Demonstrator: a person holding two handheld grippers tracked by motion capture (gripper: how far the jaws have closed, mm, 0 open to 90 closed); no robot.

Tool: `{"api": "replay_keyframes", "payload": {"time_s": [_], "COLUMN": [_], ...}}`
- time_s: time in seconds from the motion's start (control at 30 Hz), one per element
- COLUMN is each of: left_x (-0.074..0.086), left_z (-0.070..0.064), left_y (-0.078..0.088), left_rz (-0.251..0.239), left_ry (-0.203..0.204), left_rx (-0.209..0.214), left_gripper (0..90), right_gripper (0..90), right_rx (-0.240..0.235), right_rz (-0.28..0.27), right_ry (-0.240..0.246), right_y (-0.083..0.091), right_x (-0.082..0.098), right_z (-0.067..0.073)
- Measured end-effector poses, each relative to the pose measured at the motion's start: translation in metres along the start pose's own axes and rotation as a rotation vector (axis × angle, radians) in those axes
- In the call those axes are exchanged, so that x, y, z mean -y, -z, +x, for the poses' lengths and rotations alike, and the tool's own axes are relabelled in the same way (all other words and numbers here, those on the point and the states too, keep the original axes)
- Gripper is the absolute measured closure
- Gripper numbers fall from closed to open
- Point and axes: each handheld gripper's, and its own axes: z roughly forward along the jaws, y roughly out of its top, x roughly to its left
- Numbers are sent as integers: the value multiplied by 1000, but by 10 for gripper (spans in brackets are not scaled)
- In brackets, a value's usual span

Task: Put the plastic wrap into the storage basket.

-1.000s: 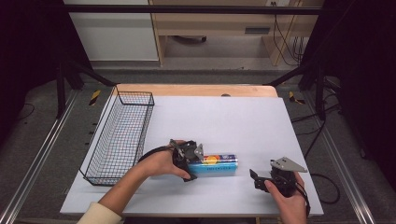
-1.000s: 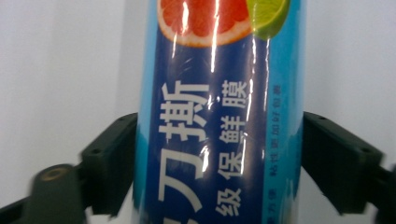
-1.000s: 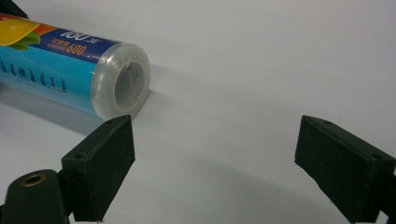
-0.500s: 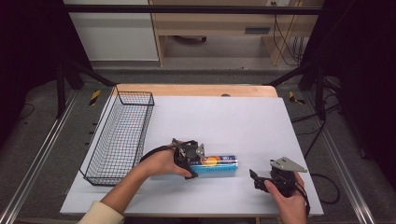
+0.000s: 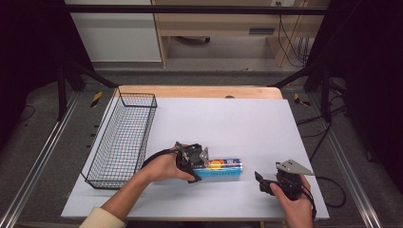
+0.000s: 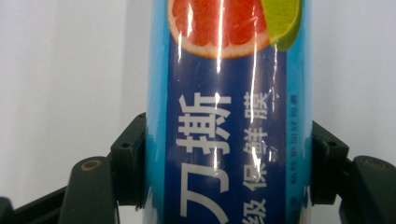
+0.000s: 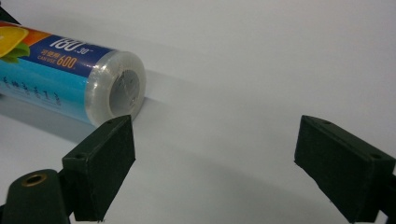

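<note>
A blue roll of cling film (image 5: pixel 223 167) with fruit pictures lies on its side on the white table (image 5: pixel 237 123), near the front middle. My left gripper (image 5: pixel 203 166) is shut on the roll's left end; in the left gripper view both pads press the sides of the roll (image 6: pixel 224 116), with the left gripper (image 6: pixel 229 163) straddling it. My right gripper (image 5: pixel 259 181) stands open near the front right, a short way from the roll's right end. In the right gripper view the capped end of the roll (image 7: pixel 70 84) lies just beyond the left pad of the right gripper (image 7: pixel 238 158), untouched.
A long black wire basket (image 5: pixel 119 137) stands along the table's left side, with nothing in it. A wooden strip (image 5: pixel 199 91) runs along the table's far edge. Black stand legs and cables sit on the floor beyond.
</note>
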Motion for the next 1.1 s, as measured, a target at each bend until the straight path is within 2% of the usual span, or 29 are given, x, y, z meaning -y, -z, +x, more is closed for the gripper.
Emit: {"api": "replay_keyframes", "payload": {"time_s": [0.2,0.4,0.63,0.8,0.83,0.97,1.0,1.03,1.07,1.1], "left_x": [-7,-18,-23,-25,-25,-23,-23,-21,-20,-19], "left_z": [-5,-12,-16,-16,-16,-12,-12,-10,-9,-9], "left_y": [13,37,57,83,83,105,105,114,117,120], "left_rz": [-18,-37,-53,-72,-72,-57,-57,-52,-45,-41], "left_ry": [-2,2,10,44,44,71,71,78,79,73], "left_rx": [-22,-63,-94,-131,-131,-189,-189,-209,-211,-233], "left_gripper": [317,317,318,318,318,318,318,318,318,318], "right_gripper": [124,123,124,124,124,122,122,122,122,120], "right_rx": [-1,-1,-6,-8,-13,-12,-13,-14,-14,-11], "right_rz": [-5,-8,-8,-14,-14,-25,-26,-30,-32,-36], "right_ry": [-2,-12,-18,-25,-29,-20,-22,-17,-20,-13], "right_y": [1,2,3,3,3,3,4,4,5,5], "right_x": [0,0,0,0,0,-1,-2,-2,-2,-2], "right_z": [-1,-2,-1,-2,-2,-1,0,1,1,1]}}
